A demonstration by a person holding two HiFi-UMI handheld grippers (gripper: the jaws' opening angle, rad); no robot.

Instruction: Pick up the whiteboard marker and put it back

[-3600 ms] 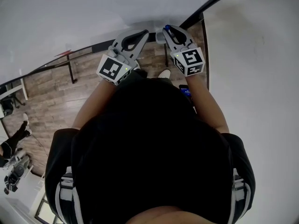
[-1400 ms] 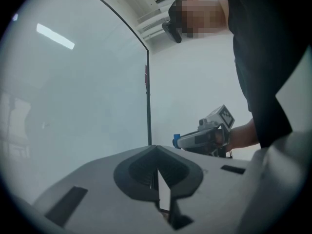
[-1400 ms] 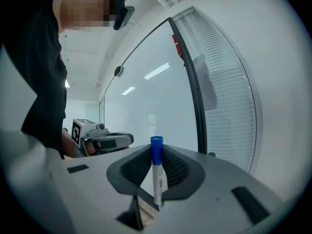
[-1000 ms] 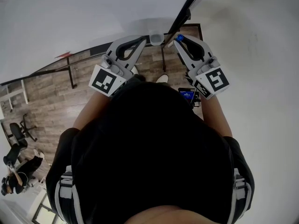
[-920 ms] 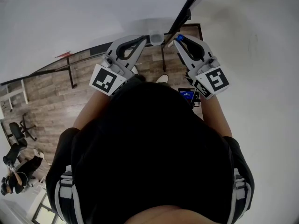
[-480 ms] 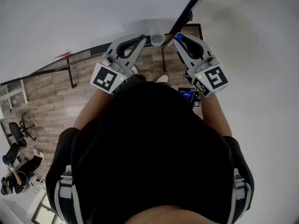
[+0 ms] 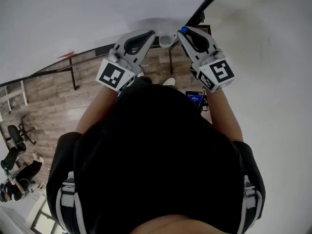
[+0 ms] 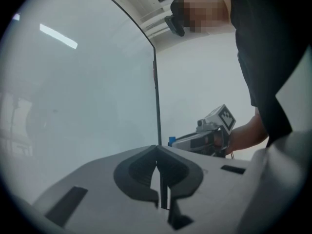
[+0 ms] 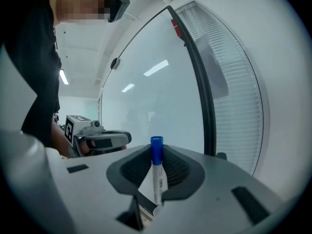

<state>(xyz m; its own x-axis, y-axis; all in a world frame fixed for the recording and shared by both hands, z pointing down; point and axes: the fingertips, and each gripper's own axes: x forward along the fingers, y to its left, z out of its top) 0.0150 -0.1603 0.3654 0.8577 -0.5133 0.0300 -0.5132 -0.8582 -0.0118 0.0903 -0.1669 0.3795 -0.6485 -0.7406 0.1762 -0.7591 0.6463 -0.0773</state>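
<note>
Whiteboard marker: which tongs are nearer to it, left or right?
Right. The right tongs grip the whiteboard marker between their jaws. The left tongs, shut and empty, are alongside, apart from it.

Wood plank floor; slatted blinds; lit phone screen.

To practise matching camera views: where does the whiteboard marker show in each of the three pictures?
Head view: whiteboard marker, blue cap, top centre, at the right gripper tip.
Left gripper view: blue cap just right of centre.
Right gripper view: upright between the jaws, lower centre.
Shared landmark: the black frame strip.
</note>
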